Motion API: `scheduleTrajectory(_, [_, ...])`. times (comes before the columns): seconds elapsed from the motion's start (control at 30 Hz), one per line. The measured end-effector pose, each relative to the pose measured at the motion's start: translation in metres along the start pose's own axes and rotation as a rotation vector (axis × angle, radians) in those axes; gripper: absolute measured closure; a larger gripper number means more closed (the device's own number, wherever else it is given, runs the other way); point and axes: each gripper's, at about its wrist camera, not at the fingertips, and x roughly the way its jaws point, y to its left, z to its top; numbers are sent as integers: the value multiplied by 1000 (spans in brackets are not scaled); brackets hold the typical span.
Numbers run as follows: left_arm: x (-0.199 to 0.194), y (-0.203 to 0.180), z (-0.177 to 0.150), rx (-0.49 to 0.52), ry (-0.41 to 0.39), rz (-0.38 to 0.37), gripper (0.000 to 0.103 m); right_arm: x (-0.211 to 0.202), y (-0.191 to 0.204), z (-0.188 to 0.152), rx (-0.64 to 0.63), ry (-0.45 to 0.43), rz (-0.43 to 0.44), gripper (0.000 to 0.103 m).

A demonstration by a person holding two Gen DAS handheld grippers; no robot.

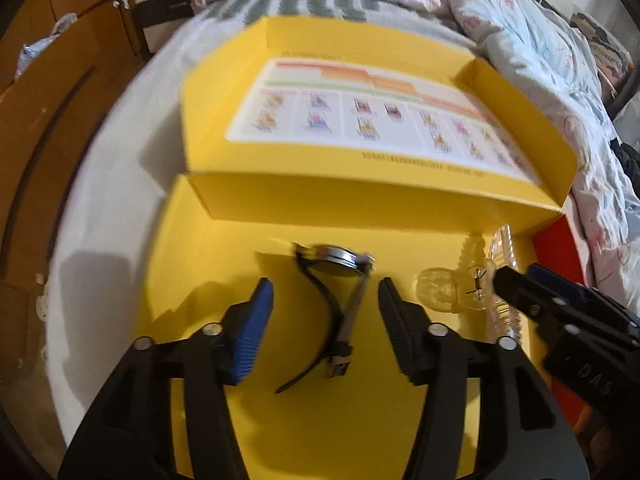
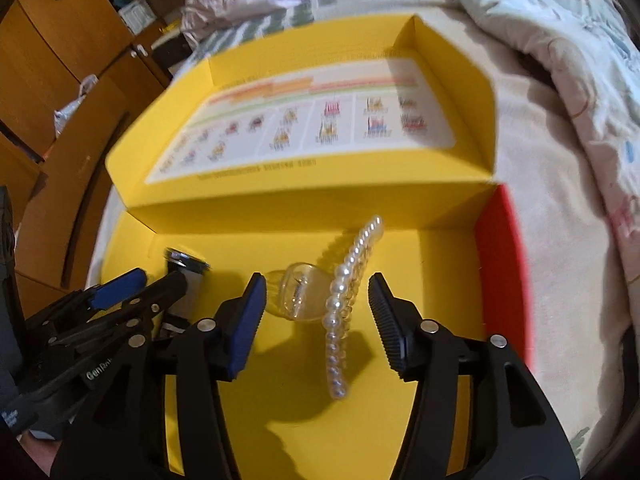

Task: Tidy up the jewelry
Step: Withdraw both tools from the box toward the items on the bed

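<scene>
A wristwatch (image 1: 334,280) with a silver case and black strap lies on the yellow box floor (image 1: 224,248), between the fingers of my open, empty left gripper (image 1: 325,294). A clear hair claw with a row of pearls (image 2: 348,280) lies to its right, between the fingers of my open, empty right gripper (image 2: 316,292). The claw also shows in the left wrist view (image 1: 460,288), with the right gripper (image 1: 520,286) beside it. In the right wrist view the watch (image 2: 186,266) and the left gripper (image 2: 156,280) are at the left.
The open yellow box lid (image 1: 360,200) with a printed sheet (image 1: 360,116) stands behind the jewelry. A red box side (image 2: 504,264) is at the right. The box sits on a bed with a quilt (image 2: 560,80). Wooden cabinets (image 2: 60,60) are at the left.
</scene>
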Motion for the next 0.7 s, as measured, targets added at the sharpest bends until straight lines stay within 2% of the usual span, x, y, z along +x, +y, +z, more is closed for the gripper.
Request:
scheduleTrajectory(0.23, [-65,20,-3,-36,-68,29,36,-91,2,-5,-17,-131,16,34])
scheduleTrajectory(0.3, [-85,22,-11,-28,-87,48,31,-124,7,-16,-49,-179,3,30])
scheduleTrajectory(0.43, [-116,21,-33,24,-116,119,30,-173,10,-48,-82,-224,24,25])
scheduleTrajectory(0.53, [-136,39,-59,10,-126,133,27,-188,7,-79,-76,-238,64,23])
scheduleTrajectory(0.6, [-143,54,-78,-24,-118,118,26,-188,2,-112,-57,-236,99,20])
scheduleTrajectory(0.7, [-142,75,-118,-71,-88,85,26,-172,-2,-159,-63,-175,117,19])
